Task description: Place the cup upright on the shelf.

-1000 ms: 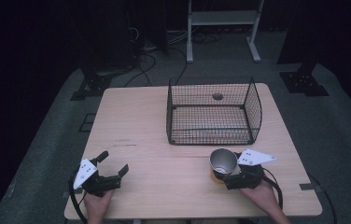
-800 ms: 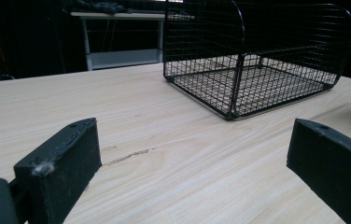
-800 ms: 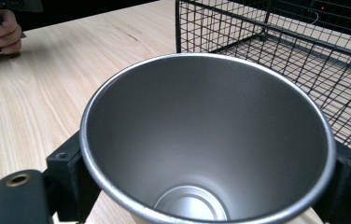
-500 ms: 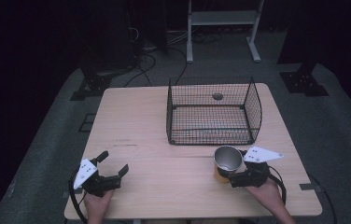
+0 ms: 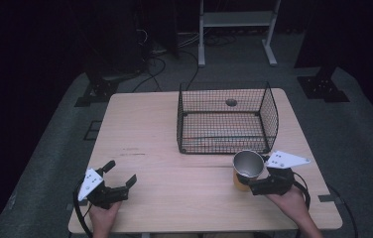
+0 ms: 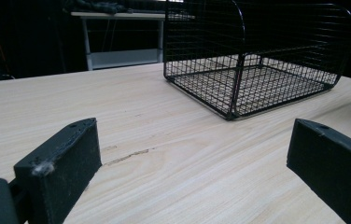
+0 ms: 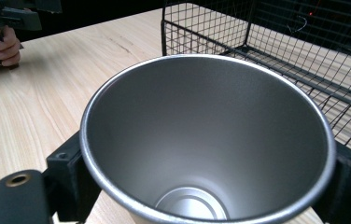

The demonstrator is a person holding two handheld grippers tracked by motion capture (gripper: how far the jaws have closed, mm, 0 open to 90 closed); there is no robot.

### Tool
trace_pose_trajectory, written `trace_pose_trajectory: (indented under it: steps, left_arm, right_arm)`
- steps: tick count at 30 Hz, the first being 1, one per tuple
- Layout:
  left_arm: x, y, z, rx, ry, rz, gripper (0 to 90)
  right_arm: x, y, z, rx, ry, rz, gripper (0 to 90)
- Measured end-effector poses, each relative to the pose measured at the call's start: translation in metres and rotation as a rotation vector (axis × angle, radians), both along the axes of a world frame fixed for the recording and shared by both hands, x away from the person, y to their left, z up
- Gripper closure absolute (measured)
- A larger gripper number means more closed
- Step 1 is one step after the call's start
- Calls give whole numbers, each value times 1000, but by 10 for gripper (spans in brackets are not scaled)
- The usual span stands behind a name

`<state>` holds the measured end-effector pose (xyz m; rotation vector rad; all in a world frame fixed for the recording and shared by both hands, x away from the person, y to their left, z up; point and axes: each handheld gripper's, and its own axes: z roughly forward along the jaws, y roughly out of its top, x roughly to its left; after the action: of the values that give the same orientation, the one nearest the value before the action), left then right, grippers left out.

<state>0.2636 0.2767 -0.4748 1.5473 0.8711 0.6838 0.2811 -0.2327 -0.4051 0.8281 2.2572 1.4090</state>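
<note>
Metal cup (image 5: 248, 164) gripped beside wire basket (image 5: 224, 121).
Right gripper (image 5: 255, 186) clamps the cup upright, likely for transfer; left gripper (image 5: 120, 179) rests, jaws apart, on the table (image 5: 164, 148).

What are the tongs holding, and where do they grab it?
The right tongs grip the silver metal cup by its sides, below the rim. The left tongs are open, holding nothing.
</note>
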Motion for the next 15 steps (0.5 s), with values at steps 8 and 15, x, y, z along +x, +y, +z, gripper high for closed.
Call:
trace_pose_trajectory:
  steps: [8,15]
  left_arm:
    - [0,0,0,2,0,-1,22]
    - [0,0,0,2,0,-1,23]
  right_arm:
    - [3,-5,12,15,-2,8,126]
    - [6,-8,20,17,2,20,126]
